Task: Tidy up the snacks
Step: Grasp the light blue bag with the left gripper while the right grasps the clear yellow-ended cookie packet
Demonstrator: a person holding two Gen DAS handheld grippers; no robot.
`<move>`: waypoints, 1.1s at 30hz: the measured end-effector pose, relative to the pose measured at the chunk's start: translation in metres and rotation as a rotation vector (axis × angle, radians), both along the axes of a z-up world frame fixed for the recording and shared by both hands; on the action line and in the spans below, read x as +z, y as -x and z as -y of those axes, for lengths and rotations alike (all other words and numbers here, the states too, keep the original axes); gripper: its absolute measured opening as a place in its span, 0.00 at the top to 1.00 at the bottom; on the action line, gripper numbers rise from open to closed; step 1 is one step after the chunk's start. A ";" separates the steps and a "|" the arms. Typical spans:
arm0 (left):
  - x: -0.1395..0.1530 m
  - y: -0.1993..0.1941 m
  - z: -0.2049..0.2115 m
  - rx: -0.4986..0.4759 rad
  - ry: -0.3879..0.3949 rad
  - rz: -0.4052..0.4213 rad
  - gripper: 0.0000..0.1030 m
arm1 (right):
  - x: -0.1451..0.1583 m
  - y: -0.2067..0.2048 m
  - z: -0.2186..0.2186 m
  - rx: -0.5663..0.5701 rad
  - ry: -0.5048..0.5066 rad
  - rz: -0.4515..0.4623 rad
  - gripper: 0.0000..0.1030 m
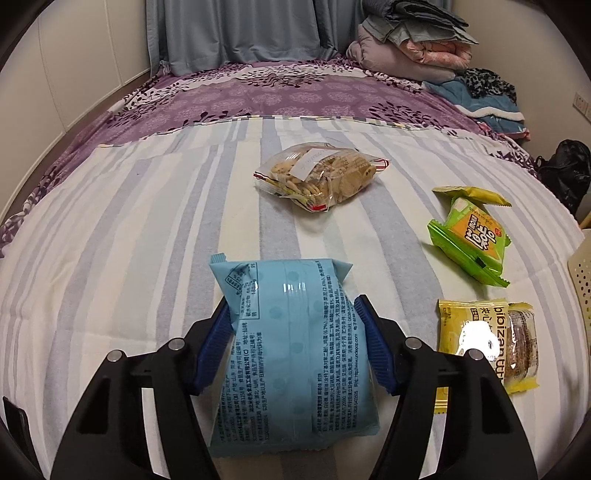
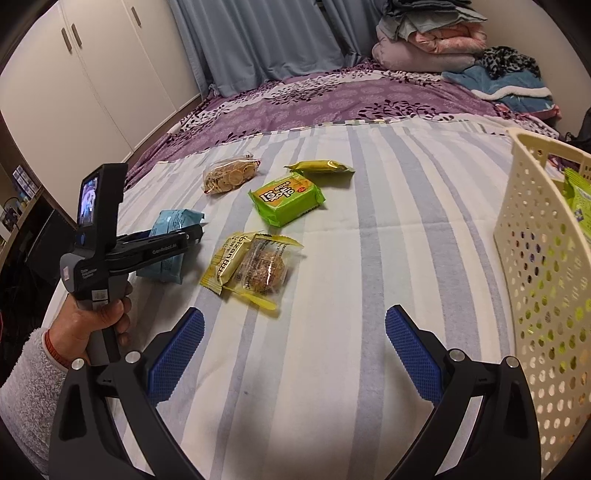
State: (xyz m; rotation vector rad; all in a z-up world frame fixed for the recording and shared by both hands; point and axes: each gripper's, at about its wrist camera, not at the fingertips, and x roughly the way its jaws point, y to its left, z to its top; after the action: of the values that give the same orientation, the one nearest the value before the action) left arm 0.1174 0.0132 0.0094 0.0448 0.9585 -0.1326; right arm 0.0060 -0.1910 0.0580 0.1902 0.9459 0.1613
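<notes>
Item: pale blue printed plastic snack packet (image 1: 291, 354), which you pinched between your left gripper (image 1: 293, 347) pads, apparently for the perforated cream plastic basket (image 2: 535, 236) beside your right gripper (image 2: 294, 354), whose jaws gaped, empty.

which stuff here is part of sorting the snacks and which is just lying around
Part of the job:
- light blue packet, between the left gripper pads
- clear bag of biscuits
- green packet
- yellow packets
- cream basket
- right gripper, open over the sheet

Just lying about:
- folded bedding
- curtain
- wardrobe
</notes>
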 end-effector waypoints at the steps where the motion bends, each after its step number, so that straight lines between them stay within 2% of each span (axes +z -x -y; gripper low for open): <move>1: 0.001 0.001 -0.002 0.003 0.001 0.004 0.35 | -0.003 -0.004 -0.003 0.005 0.009 -0.005 0.05; 8: 0.014 0.005 -0.025 0.034 0.018 0.032 0.35 | -0.017 -0.027 -0.026 0.038 0.072 -0.024 0.05; 14: 0.026 0.013 -0.038 0.034 0.039 0.054 0.35 | -0.026 -0.052 -0.037 0.005 0.197 -0.053 0.05; 20: 0.031 0.020 -0.042 0.017 0.059 0.064 0.35 | -0.037 -0.066 -0.052 0.023 0.215 -0.074 0.05; 21: 0.032 0.021 -0.043 0.017 0.063 0.066 0.35 | -0.039 -0.067 -0.055 0.029 0.219 -0.075 0.06; 24: 0.030 0.021 -0.045 0.021 0.074 0.061 0.35 | -0.042 -0.072 -0.062 0.034 0.222 -0.084 0.20; 26: 0.028 0.021 -0.045 0.024 0.074 0.056 0.35 | -0.042 -0.073 -0.064 0.031 0.234 -0.076 0.24; 28: 0.024 0.020 -0.045 0.025 0.074 0.048 0.35 | -0.041 -0.072 -0.064 0.035 0.237 -0.070 0.32; 33: 0.017 0.019 -0.044 0.029 0.082 0.031 0.35 | -0.039 -0.066 -0.060 0.041 0.240 -0.061 0.40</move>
State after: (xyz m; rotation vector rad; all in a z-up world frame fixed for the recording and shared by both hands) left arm 0.0982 0.0575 0.0260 -0.0422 0.9213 -0.1437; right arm 0.0718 -0.1310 0.0191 -0.0455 1.0221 0.0788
